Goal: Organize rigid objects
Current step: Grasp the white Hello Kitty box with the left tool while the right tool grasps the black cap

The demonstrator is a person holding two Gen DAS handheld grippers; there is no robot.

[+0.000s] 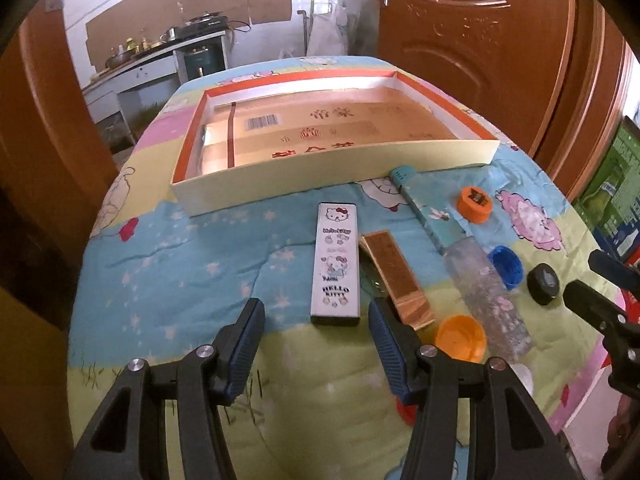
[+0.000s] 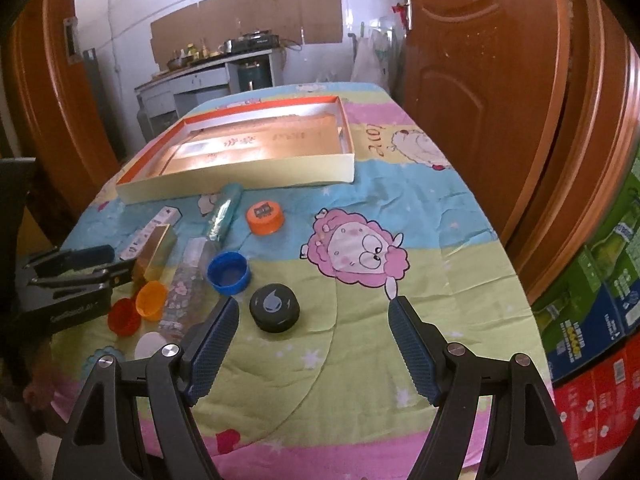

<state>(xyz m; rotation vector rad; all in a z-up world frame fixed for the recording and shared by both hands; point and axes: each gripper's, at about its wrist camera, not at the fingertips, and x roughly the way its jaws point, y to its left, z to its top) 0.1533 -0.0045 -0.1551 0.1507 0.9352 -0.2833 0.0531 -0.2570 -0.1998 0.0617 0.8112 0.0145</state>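
A white Hello Kitty case (image 1: 335, 264) lies just ahead of my open left gripper (image 1: 316, 312), between the lines of its fingers. Beside it lie a gold box (image 1: 396, 276), a teal tube (image 1: 428, 212) and a clear bottle (image 1: 488, 296). Loose caps sit around them: orange (image 1: 474, 204), blue (image 1: 506, 266), black (image 1: 543, 283) and a second orange one (image 1: 460, 338). My right gripper (image 2: 314, 312) is open, with the black cap (image 2: 275, 307) just inside its left finger. A shallow open box (image 1: 332, 184) stands behind the objects.
A cartoon-print cloth (image 2: 400, 320) covers the table. A wooden door (image 2: 480, 60) stands close on the right, with stacked cartons (image 2: 592, 300) beyond the table's right edge. A red cap (image 2: 124, 316) and a white cap (image 2: 150, 344) lie near the front left.
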